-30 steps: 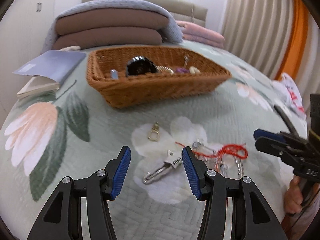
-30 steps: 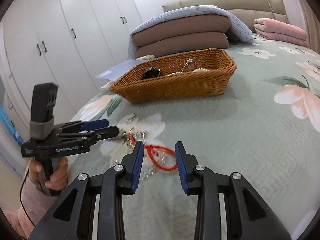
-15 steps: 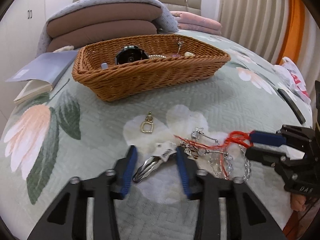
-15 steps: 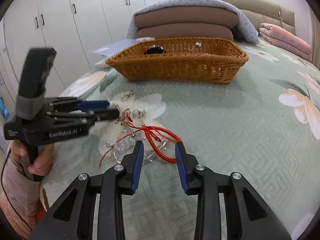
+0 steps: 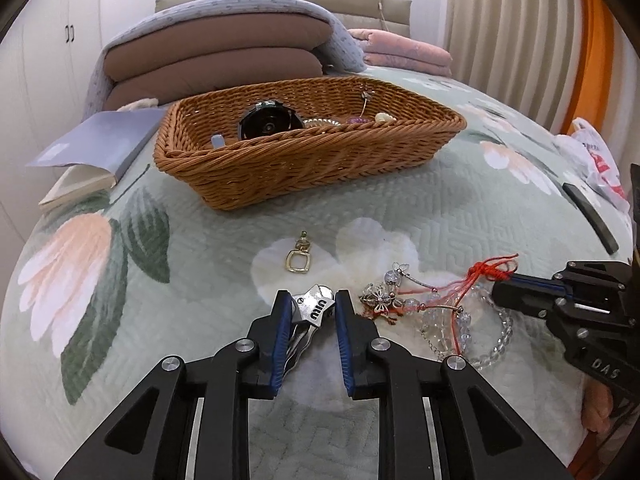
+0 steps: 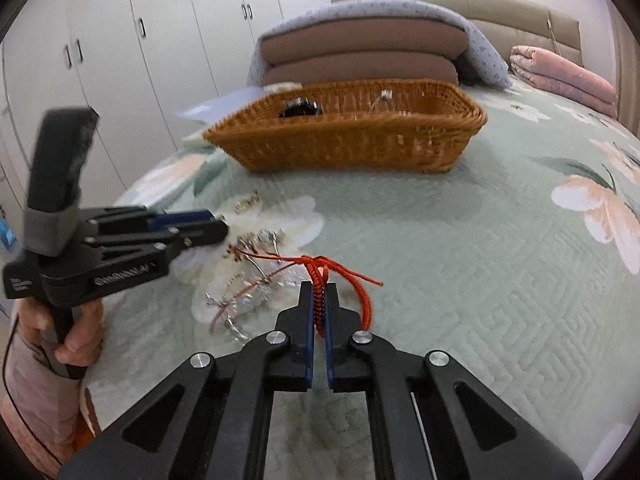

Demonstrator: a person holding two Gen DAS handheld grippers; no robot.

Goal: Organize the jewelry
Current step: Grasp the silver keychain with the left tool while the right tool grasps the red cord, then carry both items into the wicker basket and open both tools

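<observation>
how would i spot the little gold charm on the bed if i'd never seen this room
Find the wicker basket on the flowered bedspread. In front of it, on a white petal, lies the gold charm. Unlike the silver clip and red-corded beads nearby, it lies alone, a small square loop.

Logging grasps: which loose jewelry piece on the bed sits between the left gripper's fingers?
The silver hair clip, framed by the left gripper. The gold pendant lies free farther ahead; the red cord bracelet is in the right gripper.

Basket [image 5: 320, 168] behind jewelry pile [image 5: 432, 308] on bedspread [image 5: 460, 208], book [image 5: 92, 152] left of basket
</observation>
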